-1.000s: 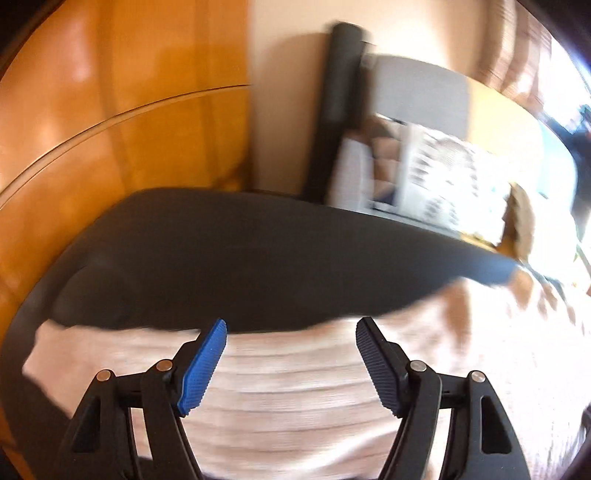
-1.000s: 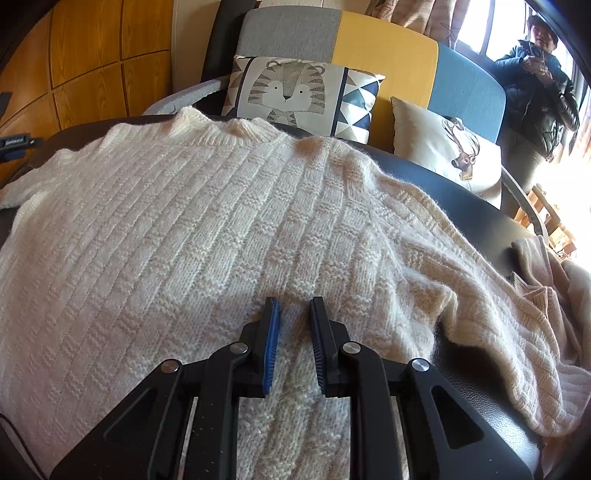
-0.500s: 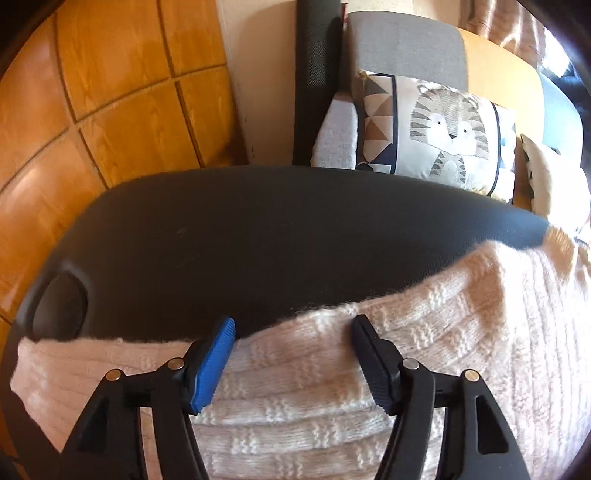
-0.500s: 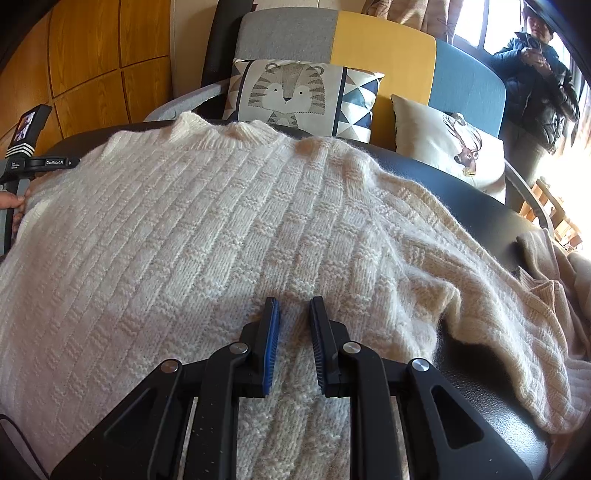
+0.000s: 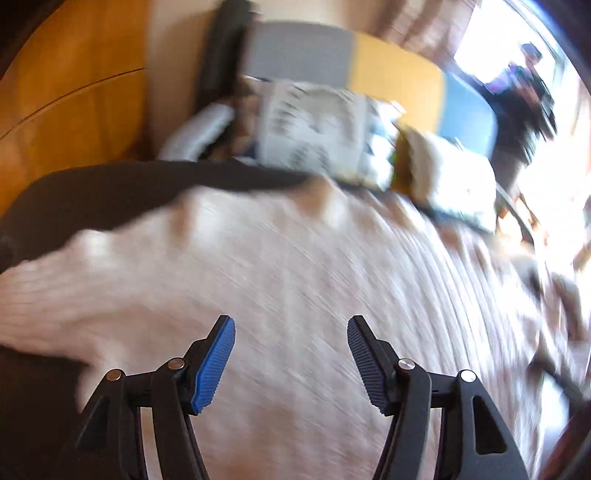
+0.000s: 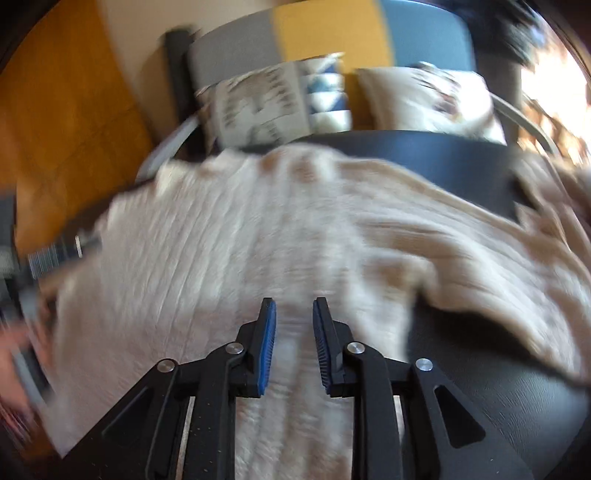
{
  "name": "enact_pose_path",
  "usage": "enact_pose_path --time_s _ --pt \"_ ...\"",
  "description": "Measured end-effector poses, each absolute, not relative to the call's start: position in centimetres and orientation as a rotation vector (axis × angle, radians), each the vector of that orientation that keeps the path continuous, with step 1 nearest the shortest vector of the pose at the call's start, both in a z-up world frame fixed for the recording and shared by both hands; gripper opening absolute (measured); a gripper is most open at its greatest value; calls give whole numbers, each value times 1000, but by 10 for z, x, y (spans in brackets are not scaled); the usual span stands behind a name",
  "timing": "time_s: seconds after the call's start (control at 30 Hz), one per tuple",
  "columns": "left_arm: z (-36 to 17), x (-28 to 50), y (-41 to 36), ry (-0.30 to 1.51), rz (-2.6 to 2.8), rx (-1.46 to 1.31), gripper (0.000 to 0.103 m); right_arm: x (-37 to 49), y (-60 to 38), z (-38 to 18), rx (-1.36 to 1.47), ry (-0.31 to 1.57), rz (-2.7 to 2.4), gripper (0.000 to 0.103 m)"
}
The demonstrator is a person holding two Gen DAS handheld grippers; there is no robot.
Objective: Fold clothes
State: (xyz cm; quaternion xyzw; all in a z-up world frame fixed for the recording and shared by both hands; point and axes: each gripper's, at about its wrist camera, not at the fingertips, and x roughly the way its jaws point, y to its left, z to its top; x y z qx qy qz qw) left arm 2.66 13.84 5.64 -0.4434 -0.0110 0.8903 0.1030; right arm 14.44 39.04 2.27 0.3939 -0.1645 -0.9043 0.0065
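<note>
A cream knit sweater [image 5: 295,258] lies spread over the black table [image 5: 92,192]; both views are motion-blurred. My left gripper [image 5: 291,332] hangs open just above the sweater's left part, with nothing between its fingers. In the right wrist view the sweater [image 6: 240,240] runs under and between the fingers of my right gripper [image 6: 294,321], which stand a narrow gap apart and pinch a ridge of knit near the hem. The left gripper's body [image 6: 55,254] and a hand [image 6: 14,347] show at that view's left edge. One sleeve [image 6: 498,258] trails to the right.
A sofa [image 6: 325,33] with a tiger cushion [image 6: 258,107] and a deer cushion [image 6: 424,99] stands behind the table [image 6: 480,387]. Wood panelling [image 5: 74,92] fills the left. A person [image 5: 524,96] stands by the bright window. Another pale garment [image 6: 554,177] lies at the far right.
The left gripper swung right, from the sweater's edge to over its body, staying open. The right gripper's view turned right and the knit bunched beside it, baring table at lower right.
</note>
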Motion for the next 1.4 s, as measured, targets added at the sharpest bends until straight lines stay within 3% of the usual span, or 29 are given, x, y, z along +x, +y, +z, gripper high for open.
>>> enact_pose_path --time_s 0.07,0.17,0.37,0.47,0.57,0.73,0.77,0.83,1.2,1.4 --pt "42 38 165 135 2600 -1306 65 164 430 26 1220 -631 -2911 39" --pt "41 51 182 259 2646 -1242 66 196 496 25 1254 -793 -3058 39" --pt "35 43 165 89 2616 -1263 74 276 612 2 1213 -1383 -3167 39" --pt "38 45 168 146 2641 -1251 75 316 662 -15 1160 -1741 -3113 39" --pt "38 43 167 157 2647 -1248 75 326 682 -27 1016 -1896 -3013 39" --pt "39 43 161 127 2637 -1252 76 317 688 -29 915 -1959 -2969 39" --pt "39 44 162 131 2639 -1251 76 315 688 -29 896 -1969 -2961 34" --pt "40 44 162 131 2641 -1249 76 314 685 -21 861 -1934 -2996 8" --pt "38 42 160 112 2641 -1242 76 294 648 56 624 -1735 -3056 8" --pt "37 42 158 91 2636 -1239 76 215 574 126 521 -1430 -2993 8"
